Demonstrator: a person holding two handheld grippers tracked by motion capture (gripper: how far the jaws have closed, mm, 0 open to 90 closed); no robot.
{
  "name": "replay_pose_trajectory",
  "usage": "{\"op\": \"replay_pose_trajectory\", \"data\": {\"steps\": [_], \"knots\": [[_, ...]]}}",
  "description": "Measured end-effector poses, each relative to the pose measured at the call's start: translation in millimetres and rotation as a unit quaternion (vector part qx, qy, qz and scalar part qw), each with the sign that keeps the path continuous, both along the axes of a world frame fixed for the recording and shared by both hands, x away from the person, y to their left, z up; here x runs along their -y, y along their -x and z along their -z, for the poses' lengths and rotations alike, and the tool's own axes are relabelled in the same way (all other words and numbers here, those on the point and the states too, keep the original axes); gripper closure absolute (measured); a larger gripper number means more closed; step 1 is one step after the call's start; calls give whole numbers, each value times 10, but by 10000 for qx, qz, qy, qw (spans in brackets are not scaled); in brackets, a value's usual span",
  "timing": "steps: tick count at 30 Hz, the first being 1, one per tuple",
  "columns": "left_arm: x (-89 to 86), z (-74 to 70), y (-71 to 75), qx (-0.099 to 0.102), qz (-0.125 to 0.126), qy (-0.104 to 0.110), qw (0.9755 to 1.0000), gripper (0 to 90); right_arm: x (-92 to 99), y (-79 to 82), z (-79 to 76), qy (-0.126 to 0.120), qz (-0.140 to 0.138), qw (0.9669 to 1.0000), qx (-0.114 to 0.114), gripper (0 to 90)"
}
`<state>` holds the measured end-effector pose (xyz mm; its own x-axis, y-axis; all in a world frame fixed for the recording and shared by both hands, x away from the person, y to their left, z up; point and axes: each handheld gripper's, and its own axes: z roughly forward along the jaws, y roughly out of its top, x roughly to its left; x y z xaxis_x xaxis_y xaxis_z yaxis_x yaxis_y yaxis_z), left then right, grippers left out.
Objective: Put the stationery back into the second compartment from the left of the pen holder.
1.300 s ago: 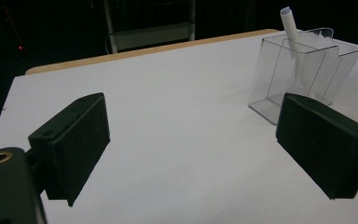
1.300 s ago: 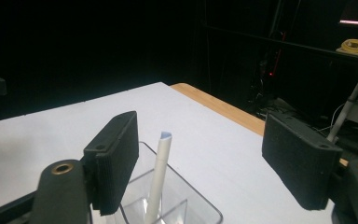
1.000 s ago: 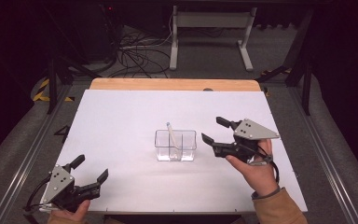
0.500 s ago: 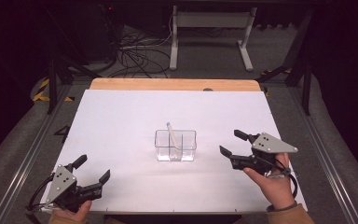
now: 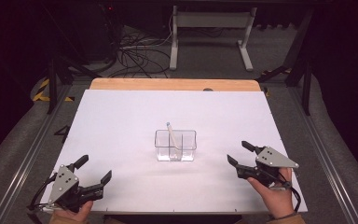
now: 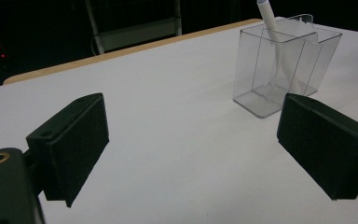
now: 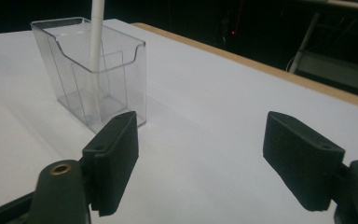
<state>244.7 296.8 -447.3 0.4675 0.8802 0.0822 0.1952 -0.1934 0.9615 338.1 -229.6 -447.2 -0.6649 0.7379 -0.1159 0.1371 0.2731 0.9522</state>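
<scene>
Resting near the counter's [image 5: 121, 116] front edge, both tongs sit wide open w/ nothing held. Left tongs [image 5: 93, 171] at front-left corner, right tongs [image 5: 238, 153] at front-right. Clear box [image 5: 175, 145] stands upright mid-counter, between the two and farther back. White pen [image 5: 171, 136] stands inside it, in the left compartment as seen from above, long axis near vertical, top leaning slightly left and poking above the rim. From right tongs, box lies ahead-left, near; from left tongs, ahead-right, well apart. Judgement: right hand is nearer, so any reach for pen likely comes from that side, approaching from above along the pen's axis. Box walls could block a side grab.
</scene>
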Motion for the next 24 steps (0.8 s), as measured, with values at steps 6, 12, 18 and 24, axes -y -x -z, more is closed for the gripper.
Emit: {"op": "replay_pose_trajectory", "data": {"steps": [6, 12, 18, 24], "knots": [[5, 2, 0, 23, 26, -33, 10000, 98, 74, 24, 188, -84, -54, 9996, -260, 269], [16, 9, -2, -12, 73, -40, 10000, 98, 143, 93, 302, -156, -118, 9985, -514, 262], [30, 15, 0, -26, 79, -91, 9999, 97, 88, 92, 371, 8, -189, 9985, -513, 256], [25, 22, -5, -40, 91, -65, 9999, 97, 97, 86, 373, -40, -150, 9985, -533, 251]]}}
